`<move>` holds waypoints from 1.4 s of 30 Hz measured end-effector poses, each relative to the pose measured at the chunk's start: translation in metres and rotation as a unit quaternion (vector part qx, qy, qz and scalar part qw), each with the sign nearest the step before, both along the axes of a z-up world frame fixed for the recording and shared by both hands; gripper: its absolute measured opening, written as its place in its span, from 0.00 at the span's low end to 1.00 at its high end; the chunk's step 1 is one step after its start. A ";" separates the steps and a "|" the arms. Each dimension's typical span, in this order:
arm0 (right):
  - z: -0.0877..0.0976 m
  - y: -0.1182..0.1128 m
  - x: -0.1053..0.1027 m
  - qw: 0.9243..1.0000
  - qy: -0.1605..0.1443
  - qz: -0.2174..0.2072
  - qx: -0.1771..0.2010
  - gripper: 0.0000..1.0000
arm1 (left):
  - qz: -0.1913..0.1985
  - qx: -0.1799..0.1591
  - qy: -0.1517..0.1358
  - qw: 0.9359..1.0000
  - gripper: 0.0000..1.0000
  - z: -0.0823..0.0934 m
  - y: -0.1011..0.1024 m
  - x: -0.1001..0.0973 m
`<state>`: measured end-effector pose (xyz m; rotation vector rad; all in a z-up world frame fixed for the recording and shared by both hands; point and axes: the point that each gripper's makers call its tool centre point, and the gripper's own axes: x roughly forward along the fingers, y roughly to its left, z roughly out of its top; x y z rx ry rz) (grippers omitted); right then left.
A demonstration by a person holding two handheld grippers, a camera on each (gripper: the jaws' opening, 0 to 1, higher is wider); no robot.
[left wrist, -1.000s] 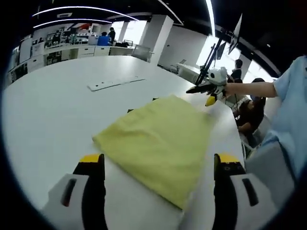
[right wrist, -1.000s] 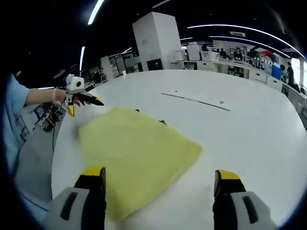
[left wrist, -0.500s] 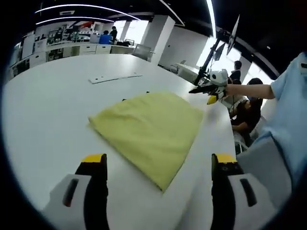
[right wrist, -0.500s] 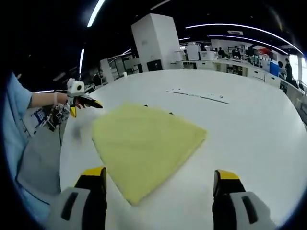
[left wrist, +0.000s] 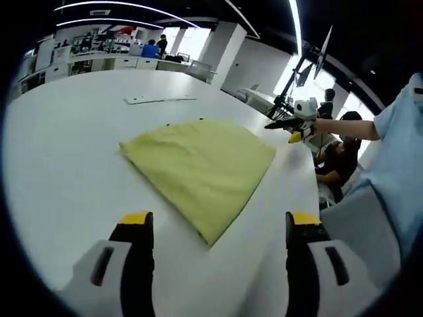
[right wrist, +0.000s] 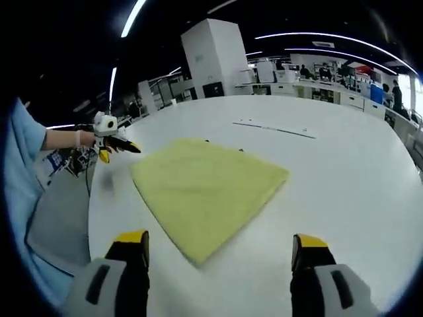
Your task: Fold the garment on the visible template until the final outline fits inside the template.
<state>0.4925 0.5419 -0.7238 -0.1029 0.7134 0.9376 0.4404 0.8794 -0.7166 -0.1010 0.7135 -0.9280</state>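
Note:
A yellow garment (left wrist: pixel 198 165) lies folded flat on the white table (left wrist: pixel 59 165), roughly a rectangle with one corner toward me. Small dark template marks (right wrist: pixel 207 140) peek out at its far edge; the rest of the template is hidden. My left gripper (left wrist: pixel 218 219) hovers open, short of the garment's near corner, holding nothing. My right gripper (right wrist: pixel 219 238) is also open and empty, just short of the garment (right wrist: pixel 208 188). Each gripper appears in the other's view beyond the cloth: the right gripper (left wrist: pixel 291 124) and the left gripper (right wrist: pixel 112 142), both held in hands off the table's edge.
A thin white strip (left wrist: pixel 160 100) lies on the table beyond the garment, also seen as the strip (right wrist: pixel 274 129). A light blue sleeve (left wrist: pixel 396 152) fills the right side. People sit past the table edge (left wrist: pixel 340 158). Desks and a white pillar (right wrist: pixel 211 56) stand far behind.
Both grippers have drawn back from the garment, which now sits farther from the jaws in each view. The cloth itself lies flat as before.

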 end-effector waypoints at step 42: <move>-0.040 0.013 -0.032 0.999 0.036 0.017 0.003 0.01 | 0.060 -0.006 0.043 0.997 0.21 -0.037 0.007 -0.011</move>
